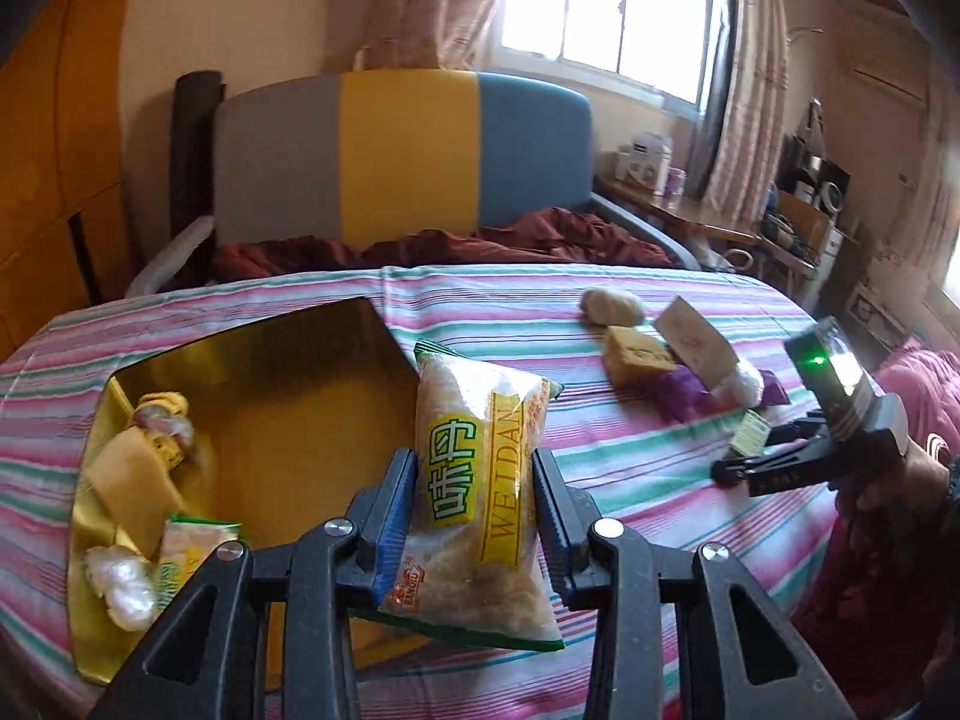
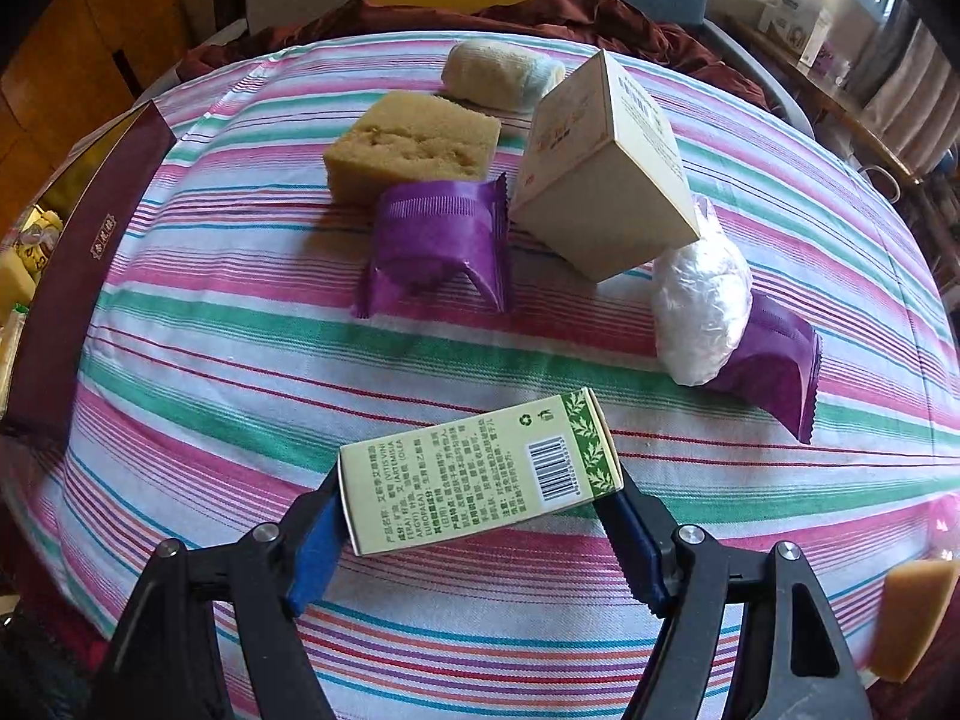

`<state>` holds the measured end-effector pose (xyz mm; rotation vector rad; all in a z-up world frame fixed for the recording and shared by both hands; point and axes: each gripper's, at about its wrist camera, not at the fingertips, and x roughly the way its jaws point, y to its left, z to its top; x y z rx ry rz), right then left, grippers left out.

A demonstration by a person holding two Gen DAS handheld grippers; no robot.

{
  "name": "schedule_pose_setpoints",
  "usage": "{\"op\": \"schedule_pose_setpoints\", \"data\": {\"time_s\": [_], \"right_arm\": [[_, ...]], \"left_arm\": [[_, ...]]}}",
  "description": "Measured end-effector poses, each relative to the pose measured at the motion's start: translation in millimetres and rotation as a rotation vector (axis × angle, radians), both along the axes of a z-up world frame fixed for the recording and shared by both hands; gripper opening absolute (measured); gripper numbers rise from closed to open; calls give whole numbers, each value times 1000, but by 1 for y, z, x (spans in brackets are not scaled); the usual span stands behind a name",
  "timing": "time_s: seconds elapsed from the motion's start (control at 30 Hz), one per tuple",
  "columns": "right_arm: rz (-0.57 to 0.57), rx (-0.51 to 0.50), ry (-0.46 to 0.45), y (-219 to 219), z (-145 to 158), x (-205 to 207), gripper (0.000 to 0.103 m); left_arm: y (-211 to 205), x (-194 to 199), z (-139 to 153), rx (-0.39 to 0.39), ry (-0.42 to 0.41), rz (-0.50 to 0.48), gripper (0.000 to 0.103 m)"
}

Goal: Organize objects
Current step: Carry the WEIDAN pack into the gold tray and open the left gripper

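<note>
Snack packet (image 1: 480, 480) sits clamped between left gripper (image 1: 474, 498) pads.

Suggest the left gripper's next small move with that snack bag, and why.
Probably carry it a little left over the gold box and let go. The left gripper is shut on the snack bag, beside the box's right edge, and similar snacks already lie inside.

My left gripper (image 1: 474, 516) clamps a clear snack packet (image 1: 480, 480) with yellow-green lettering upright above the gold box's (image 1: 252, 372) right edge, while my right gripper (image 2: 474, 510) pinches a pale green carton (image 2: 480, 471) lying tilted over the striped bedsheet (image 2: 240, 330).
</note>
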<state>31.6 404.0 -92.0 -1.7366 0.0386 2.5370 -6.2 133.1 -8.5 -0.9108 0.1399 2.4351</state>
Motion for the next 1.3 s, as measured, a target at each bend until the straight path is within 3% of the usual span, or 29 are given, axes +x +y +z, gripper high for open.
{"op": "schedule_pose_setpoints", "data": {"time_s": [0.17, 0.43, 0.6, 0.87, 1.17, 1.3], "right_arm": [[5, 8, 4, 0, 1, -3, 76], [17, 25, 7, -2, 0, -5, 77], [25, 35, 8, -3, 1, -8, 76], [28, 42, 10, -3, 2, -15, 76], [31, 46, 11, -3, 4, -20, 76], [34, 48, 11, -3, 5, -23, 76]], "left_arm": [[-28, -12, -7, 19, -42, 63, 38], [-109, -28, -13, 50, -60, 262, 38], [-152, -44, -22, 93, -123, 379, 38], [-144, -67, -38, 101, -236, 324, 38], [-130, -123, -57, -61, -258, 385, 38], [-136, -138, -67, -71, -302, 417, 38]]}}
